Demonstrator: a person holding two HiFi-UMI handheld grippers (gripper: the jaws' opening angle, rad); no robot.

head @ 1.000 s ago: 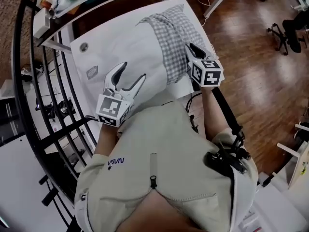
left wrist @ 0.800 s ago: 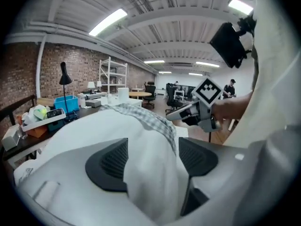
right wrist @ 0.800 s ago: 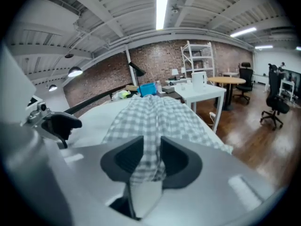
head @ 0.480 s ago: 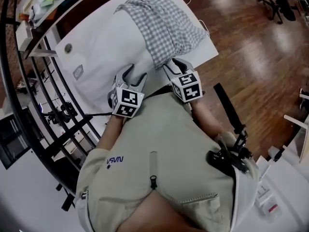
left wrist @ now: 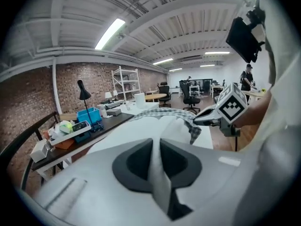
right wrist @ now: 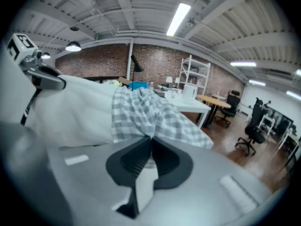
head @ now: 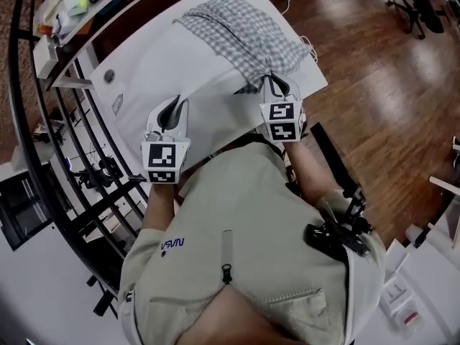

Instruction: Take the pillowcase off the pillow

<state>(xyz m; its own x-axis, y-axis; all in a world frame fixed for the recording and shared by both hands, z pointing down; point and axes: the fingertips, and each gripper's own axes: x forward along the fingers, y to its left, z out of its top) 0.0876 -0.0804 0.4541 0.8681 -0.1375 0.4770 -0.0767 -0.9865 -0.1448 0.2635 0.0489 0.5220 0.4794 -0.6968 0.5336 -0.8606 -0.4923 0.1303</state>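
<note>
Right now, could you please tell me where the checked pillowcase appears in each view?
Head view: pillowcase top centre, over the far end of the pillow.
Left gripper view: just right of centre, a thin band.
Right gripper view: centre, filling the middle.
Shared landmark: the white pillow.

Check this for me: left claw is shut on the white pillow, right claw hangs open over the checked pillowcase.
Wrong on the right claw: it has just closed and is shut on the checked pillowcase, as the right gripper view shows. The left claw, also just closed, is shut on the white pillow.
</note>
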